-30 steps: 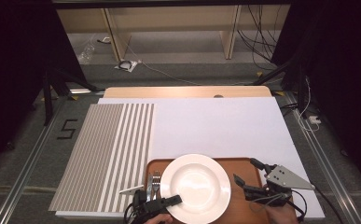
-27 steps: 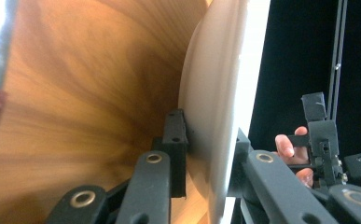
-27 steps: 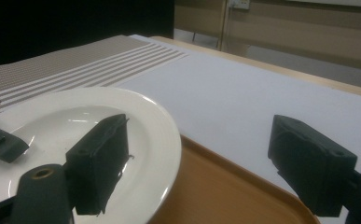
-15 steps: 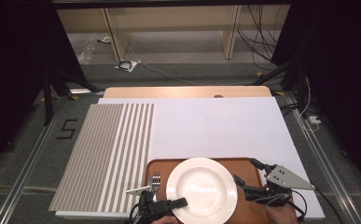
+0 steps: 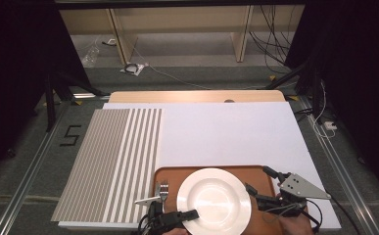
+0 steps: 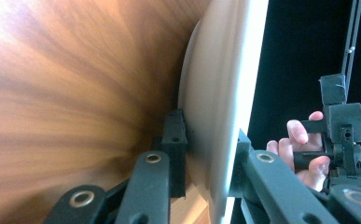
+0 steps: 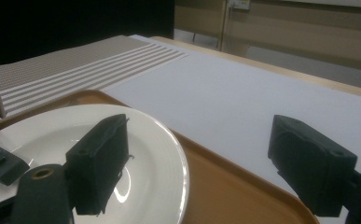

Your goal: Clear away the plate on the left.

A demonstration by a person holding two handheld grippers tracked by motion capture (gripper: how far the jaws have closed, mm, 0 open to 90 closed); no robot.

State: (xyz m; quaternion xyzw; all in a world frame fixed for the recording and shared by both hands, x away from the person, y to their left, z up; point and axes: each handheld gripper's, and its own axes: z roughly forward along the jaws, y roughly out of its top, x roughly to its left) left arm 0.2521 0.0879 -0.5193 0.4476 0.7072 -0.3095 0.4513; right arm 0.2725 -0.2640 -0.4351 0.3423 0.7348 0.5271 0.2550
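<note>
Gripping the plate (image 5: 214, 200) at its 7 o'clock rim, our left claw (image 5: 193, 214) has slid it toward 5 o'clock on the tray (image 5: 260, 175), while our right claw (image 5: 258, 192) waits released.

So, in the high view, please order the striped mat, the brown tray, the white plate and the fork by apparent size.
1. striped mat
2. brown tray, partly covered
3. white plate
4. fork
</note>
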